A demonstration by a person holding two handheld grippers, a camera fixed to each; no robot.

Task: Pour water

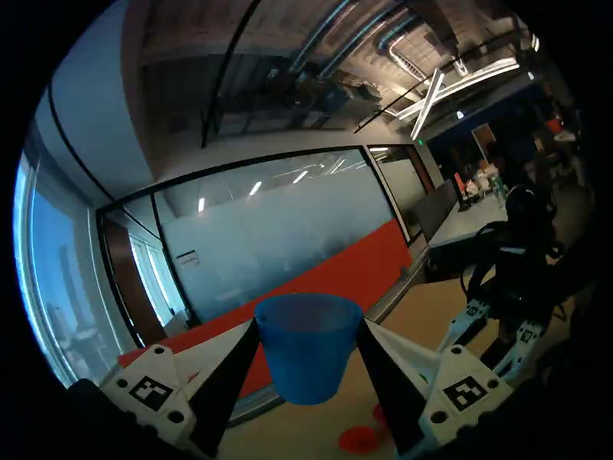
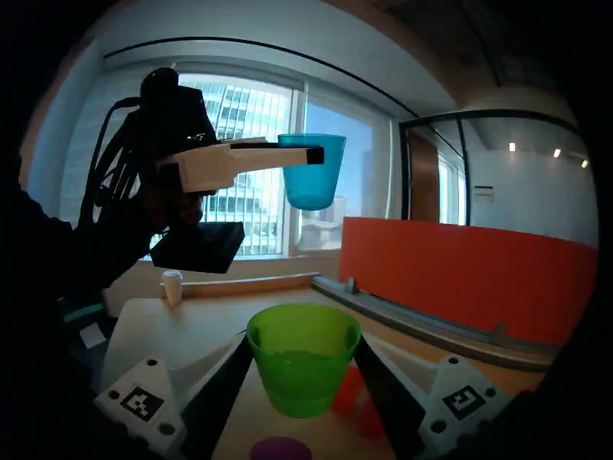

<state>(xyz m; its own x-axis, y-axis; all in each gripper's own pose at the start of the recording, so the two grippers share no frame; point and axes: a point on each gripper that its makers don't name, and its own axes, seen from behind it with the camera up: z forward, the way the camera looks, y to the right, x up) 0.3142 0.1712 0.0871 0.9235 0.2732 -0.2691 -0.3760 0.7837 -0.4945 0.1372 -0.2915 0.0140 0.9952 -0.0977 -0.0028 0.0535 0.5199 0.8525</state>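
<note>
Presently: left tongs [image 1: 306, 331] clamped on blue cup [image 1: 308, 368], raised high; right tongs [image 2: 303, 343] clamped on green cup [image 2: 303, 330] holding water [image 2: 303, 383], low above surface [image 2: 176, 330]; both upright, presumably preventing spills before pouring.

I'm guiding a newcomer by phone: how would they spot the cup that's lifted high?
Find the big window showing city towers. In front of it the left gripper holds a blue cup up in the air. It's blue and raised; the green cup sits lower.
</note>
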